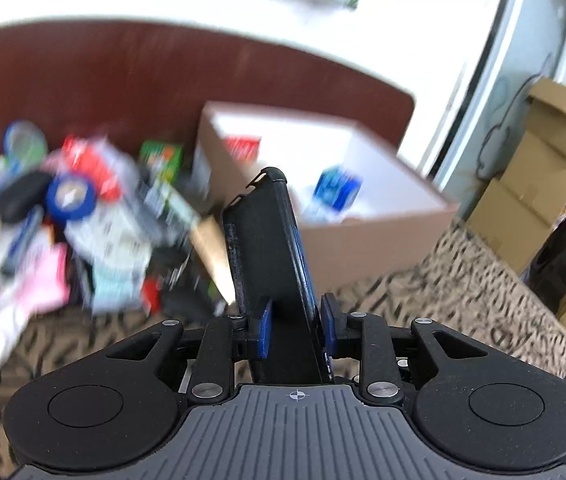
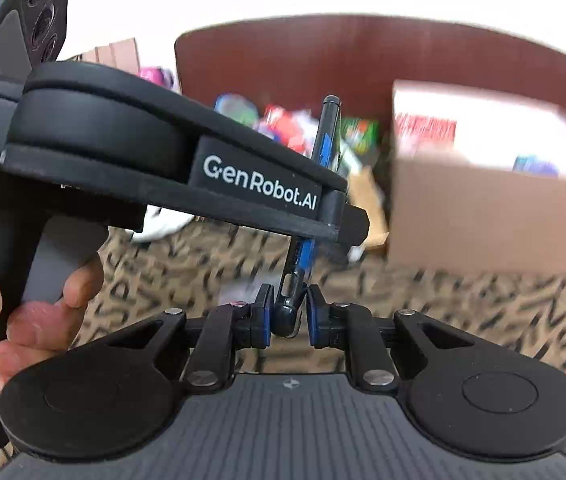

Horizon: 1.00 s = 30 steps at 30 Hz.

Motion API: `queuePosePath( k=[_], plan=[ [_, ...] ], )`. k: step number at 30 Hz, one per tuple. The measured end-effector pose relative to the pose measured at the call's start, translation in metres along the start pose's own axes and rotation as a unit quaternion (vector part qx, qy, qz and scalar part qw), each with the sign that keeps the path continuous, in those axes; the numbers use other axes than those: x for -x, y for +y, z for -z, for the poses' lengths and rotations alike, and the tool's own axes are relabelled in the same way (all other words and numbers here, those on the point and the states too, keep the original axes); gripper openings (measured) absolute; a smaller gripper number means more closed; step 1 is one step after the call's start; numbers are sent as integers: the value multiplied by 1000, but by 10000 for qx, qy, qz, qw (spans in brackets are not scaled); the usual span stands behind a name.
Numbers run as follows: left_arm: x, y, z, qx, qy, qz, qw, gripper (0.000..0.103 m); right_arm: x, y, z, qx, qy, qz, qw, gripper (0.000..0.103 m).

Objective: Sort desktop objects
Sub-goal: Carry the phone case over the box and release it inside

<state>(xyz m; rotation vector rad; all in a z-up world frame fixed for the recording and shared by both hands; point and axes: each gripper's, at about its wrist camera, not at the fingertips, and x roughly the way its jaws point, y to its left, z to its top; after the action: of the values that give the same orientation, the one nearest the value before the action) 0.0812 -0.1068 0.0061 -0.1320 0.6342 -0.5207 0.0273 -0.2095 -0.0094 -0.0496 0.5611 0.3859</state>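
A black phone case with a blue edge (image 1: 267, 240) stands upright above the patterned cloth. My left gripper (image 1: 295, 328) is shut on its lower part, a blue pad on each face. In the right wrist view the same case (image 2: 325, 136) shows edge-on, and my right gripper (image 2: 287, 316) is shut on its bottom corner. The left gripper (image 2: 347, 224) crosses that view from the left, held by a person's hand (image 2: 43, 312). An open cardboard box (image 1: 383, 232) stands just behind and right of the case.
A blurred pile of packets and a blue tape roll (image 1: 71, 198) lies left of the box. Inside the box are a blue packet (image 1: 337, 190) and a red item (image 1: 243, 146). A brown panel (image 1: 163, 80) runs behind. Stacked cartons (image 1: 543, 168) stand far right.
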Motion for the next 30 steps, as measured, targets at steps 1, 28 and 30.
queuePosePath(
  k=[1,28,30],
  plan=[
    [0,-4,-8,-43,-98,46,9999,23,3,-3,-6,18,-91,52,9999,20],
    [-195,-38,-132,118,311,1151,9928,24,-62,-163,-83,-210,-53,1442,9893,17],
    [-208,-35,-133,158,448,1143,9923,24,-71,-170,-80,-247,52,1460,9890,17]
  ],
)
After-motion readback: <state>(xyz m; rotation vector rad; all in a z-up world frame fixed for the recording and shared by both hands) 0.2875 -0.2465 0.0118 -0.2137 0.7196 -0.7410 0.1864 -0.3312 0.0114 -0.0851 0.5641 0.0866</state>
